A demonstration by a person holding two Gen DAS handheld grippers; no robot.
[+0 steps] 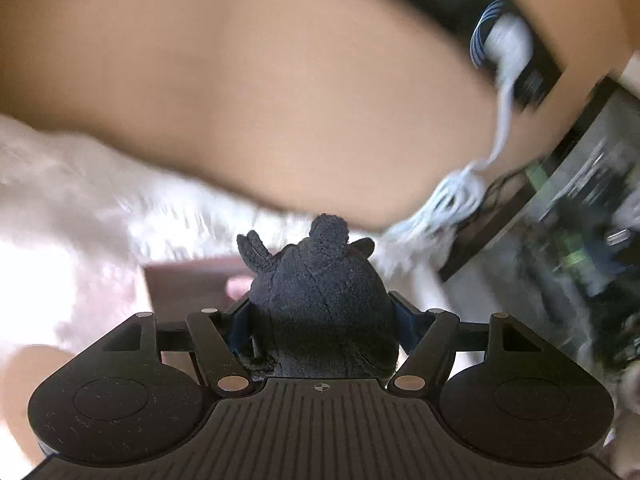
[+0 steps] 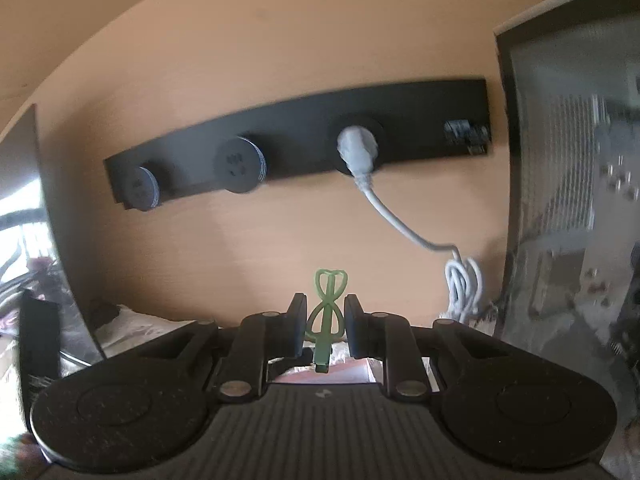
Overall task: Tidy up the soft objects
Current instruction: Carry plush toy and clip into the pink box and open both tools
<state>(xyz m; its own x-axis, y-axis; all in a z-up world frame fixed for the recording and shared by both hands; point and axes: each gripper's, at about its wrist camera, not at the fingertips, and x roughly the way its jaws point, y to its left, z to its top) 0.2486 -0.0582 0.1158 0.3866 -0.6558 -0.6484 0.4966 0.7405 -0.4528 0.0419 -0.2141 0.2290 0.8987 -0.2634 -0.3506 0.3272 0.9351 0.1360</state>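
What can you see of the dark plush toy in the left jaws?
The dark navy fleece plush toy is a rounded, nubby body with small ear- or horn-like nubs on top. It sits upright, clamped on both flanks in the left gripper's jaws. Its lower part is hidden behind the gripper body. Nothing else visibly touches it.

No readable text, labels, numbers, signs

wall: tan, wood-look
socket strip: black, mounted on wall
plug: white, cable coiled below
glass panel: right edge
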